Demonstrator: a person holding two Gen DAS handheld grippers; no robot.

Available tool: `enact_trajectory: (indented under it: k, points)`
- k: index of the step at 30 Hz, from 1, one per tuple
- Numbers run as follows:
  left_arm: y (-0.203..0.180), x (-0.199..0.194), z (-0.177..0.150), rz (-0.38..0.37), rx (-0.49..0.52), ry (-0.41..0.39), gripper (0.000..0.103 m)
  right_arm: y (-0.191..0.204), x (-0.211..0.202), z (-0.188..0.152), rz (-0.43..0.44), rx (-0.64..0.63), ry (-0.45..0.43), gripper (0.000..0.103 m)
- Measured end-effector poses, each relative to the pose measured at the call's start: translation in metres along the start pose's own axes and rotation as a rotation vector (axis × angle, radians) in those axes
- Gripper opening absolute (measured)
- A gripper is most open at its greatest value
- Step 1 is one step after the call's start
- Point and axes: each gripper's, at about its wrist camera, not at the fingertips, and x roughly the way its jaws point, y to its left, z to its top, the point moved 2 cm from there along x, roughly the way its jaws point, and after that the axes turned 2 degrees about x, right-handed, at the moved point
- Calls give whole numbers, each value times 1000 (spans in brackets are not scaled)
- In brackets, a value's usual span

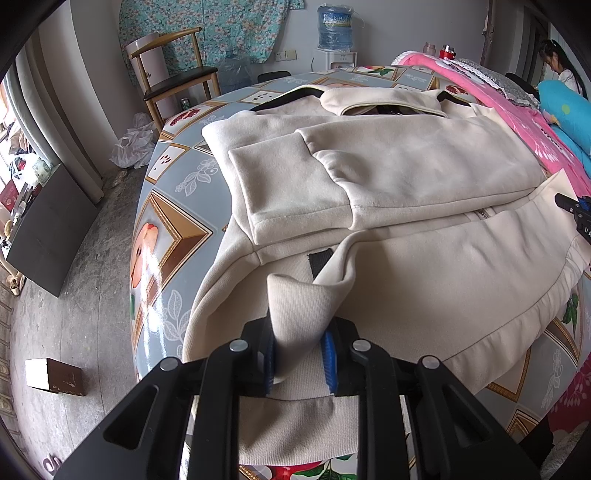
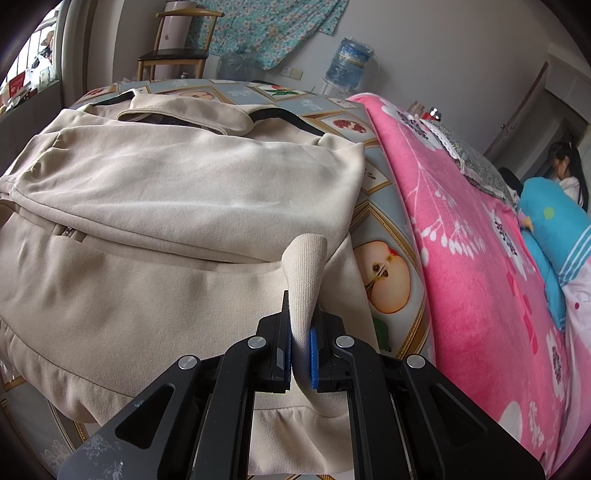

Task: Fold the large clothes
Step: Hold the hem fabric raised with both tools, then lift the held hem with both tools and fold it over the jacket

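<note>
A cream jacket (image 1: 406, 177) lies spread on the table with both sleeves folded across its chest and its collar at the far end. My left gripper (image 1: 300, 360) is shut on the ribbed hem at the near left corner, and a fold of fabric stands up between the blue pads. In the right wrist view the same jacket (image 2: 166, 206) fills the left side. My right gripper (image 2: 300, 350) is shut on the ribbed hem at the near right corner, where a tongue of cloth sticks up. The tip of the right gripper shows at the left wrist view's right edge.
The table wears a glossy blue cloth (image 1: 173, 221) printed with fruit. A pink blanket (image 2: 480, 277) and blue pillow (image 2: 554, 229) lie to the right, with a person (image 2: 569, 173) beyond. A wooden chair (image 1: 173, 74), water jug (image 1: 334, 27) and a small box (image 1: 55, 376) on the floor stand around.
</note>
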Motion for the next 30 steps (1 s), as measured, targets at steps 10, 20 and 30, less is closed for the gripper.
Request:
enact_trajectory:
  k: [10,20,30]
  points:
    - [0,0,0,0,0,0,20,0,0,0,-1,0,1,7]
    - [0,0,0,0,-1,-2,20,0,0,0,-1,-1,2,7]
    - [-6,-19,-7,65,38,-75,17,-6,-10,-2,13,29,-36,6]
